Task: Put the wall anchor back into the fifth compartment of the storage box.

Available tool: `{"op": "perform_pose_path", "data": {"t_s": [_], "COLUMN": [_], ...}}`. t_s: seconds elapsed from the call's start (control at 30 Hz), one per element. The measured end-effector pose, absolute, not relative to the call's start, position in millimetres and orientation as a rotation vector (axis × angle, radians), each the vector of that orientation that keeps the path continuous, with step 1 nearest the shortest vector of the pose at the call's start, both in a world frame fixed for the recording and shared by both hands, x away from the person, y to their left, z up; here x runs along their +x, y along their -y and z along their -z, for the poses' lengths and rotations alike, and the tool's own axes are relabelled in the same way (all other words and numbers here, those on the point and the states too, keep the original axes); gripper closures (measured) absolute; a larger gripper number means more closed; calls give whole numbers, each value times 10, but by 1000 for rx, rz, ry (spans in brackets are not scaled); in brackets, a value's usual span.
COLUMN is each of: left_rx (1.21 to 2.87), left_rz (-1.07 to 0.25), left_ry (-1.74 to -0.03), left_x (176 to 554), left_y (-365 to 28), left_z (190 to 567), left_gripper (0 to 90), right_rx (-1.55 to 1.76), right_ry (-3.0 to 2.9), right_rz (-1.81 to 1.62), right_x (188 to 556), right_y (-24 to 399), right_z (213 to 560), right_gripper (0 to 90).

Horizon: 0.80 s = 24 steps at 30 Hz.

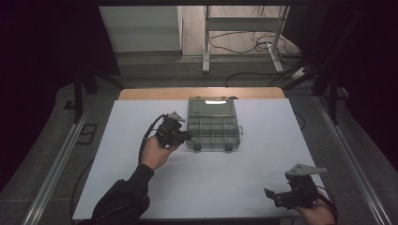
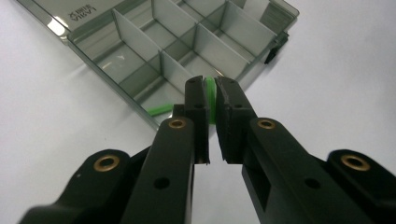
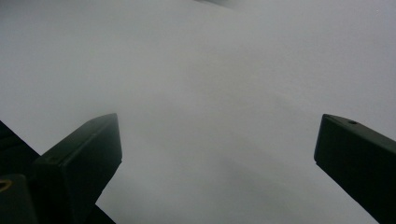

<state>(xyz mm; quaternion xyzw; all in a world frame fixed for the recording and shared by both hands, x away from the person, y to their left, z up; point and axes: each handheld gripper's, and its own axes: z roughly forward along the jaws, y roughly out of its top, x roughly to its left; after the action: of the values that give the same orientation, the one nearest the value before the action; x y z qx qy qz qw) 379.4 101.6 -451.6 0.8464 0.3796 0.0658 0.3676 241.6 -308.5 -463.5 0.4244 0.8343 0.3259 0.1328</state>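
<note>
A white sheet point(image 1: 211, 178) covers most of the table point(image 1: 155, 93), whose bare wooden edge shows along the far side. Beyond it, the metal legs of a desk point(image 1: 206, 42) stand on the floor, with loose cables point(image 1: 239, 44) trailing between them.

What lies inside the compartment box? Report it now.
The compartment box stands open, its visible cells bare. One green piece lies in the near corner cell; the left gripper pinches another green piece and covers the cell behind its fingers.

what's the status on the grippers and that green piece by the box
Left gripper shut on green piece, at open organizer box near corner. Right gripper open, idle. Nothing in the way.
</note>
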Motion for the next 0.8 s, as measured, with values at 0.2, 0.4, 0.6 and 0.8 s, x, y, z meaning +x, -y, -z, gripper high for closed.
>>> {"op": "perform_pose_path", "data": {"t_s": [0.2,0.4,0.6,0.8], "left_rx": [2188,2202,2213,2215], "left_rz": [-195,-212,-219,-218], "left_ry": [-980,-1006,-1032,-1049], "left_x": [3889,3981,4053,4102], "left_y": [-940,-905,-872,-841], "left_z": [4558,4647,4752,4829], "left_gripper": [840,838,836,830], "right_rx": [1235,1233,1232,1231], "right_ry": [-2421,-2422,-2422,-2423], "right_rz": [-943,-945,-945,-947], "right_x": [2414,2413,2412,2413], "right_y": [3084,3085,3083,3084], "right_z": [4635,4636,4636,4638], "right_gripper": [14,14,14,15]}}
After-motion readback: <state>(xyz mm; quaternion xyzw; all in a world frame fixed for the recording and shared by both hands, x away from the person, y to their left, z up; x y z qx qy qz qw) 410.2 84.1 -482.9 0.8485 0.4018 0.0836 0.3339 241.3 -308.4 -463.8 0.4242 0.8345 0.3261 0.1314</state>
